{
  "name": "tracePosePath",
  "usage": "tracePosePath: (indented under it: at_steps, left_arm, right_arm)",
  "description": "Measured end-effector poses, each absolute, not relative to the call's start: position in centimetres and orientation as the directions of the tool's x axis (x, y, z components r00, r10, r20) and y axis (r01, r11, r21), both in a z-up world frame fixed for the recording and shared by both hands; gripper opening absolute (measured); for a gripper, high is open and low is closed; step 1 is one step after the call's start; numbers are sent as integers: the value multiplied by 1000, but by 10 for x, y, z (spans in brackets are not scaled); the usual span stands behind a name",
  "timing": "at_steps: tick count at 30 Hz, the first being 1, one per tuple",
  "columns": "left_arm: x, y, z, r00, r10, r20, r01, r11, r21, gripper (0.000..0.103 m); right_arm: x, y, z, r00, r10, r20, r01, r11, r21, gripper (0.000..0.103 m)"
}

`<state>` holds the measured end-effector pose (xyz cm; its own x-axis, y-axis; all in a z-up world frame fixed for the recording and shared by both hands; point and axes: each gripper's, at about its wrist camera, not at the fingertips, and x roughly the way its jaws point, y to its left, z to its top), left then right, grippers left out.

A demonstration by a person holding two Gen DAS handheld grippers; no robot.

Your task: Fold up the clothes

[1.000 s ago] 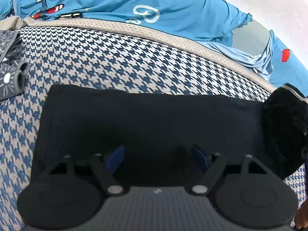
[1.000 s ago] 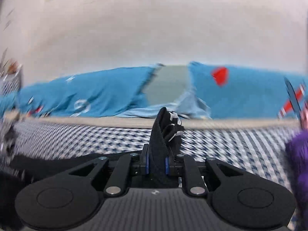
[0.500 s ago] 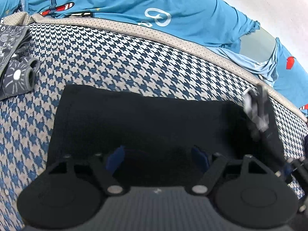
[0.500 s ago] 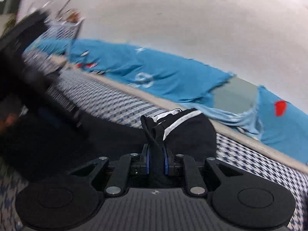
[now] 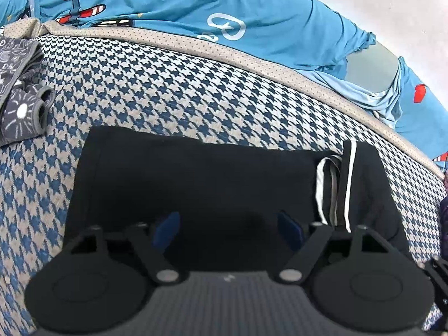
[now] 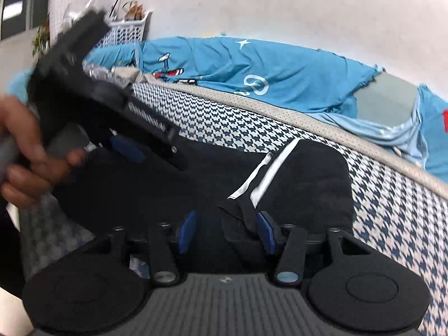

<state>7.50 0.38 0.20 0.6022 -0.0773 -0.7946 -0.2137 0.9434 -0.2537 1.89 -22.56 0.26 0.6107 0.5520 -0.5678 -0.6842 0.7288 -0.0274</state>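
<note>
**Black garment laid on houndstooth bed**

A flat black fabric garment with white side stripes (image 5: 201, 184) is spread on the blue-and-white houndstooth mattress (image 5: 173, 95); the left gripper (image 5: 228, 228) is held apart over it; the right gripper (image 6: 225, 231) has just been opening, a fold lying loose between its jaws.

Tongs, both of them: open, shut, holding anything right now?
Left tongs: open, poised over the black garment, gripping nothing.
Right tongs: just been opening; garment fold lies between them, unpinched.

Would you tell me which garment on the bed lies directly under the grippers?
The black garment with white stripes, spread flat on the houndstooth cover; the grey patterned one sits off left, the blue printed one behind.
</note>
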Motion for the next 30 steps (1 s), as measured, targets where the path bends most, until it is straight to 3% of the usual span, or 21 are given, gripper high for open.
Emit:
tracePosePath:
  at_steps: [5, 12, 19, 30]
  left_arm:
    - [75, -1, 5, 612, -82, -787, -208, 943, -260, 76]
    - [79, -12, 5, 617, -93, -782, -198, 943, -268, 76]
    - [85, -27, 3, 624, -106, -774, -174, 947, -270, 79]
    - [86, -28, -1, 613, -99, -784, -180, 949, -260, 79]
  right_arm:
    - [7, -248, 26, 700, 478, -531, -601, 796, -75, 48]
    - [17, -259, 22, 719, 403, -567, -545, 832, -99, 47]
    - [19, -248, 5, 733, 372, -569, -543, 824, -160, 28]
    - [24, -233, -25, 665, 384, -640, -583, 803, -124, 25]
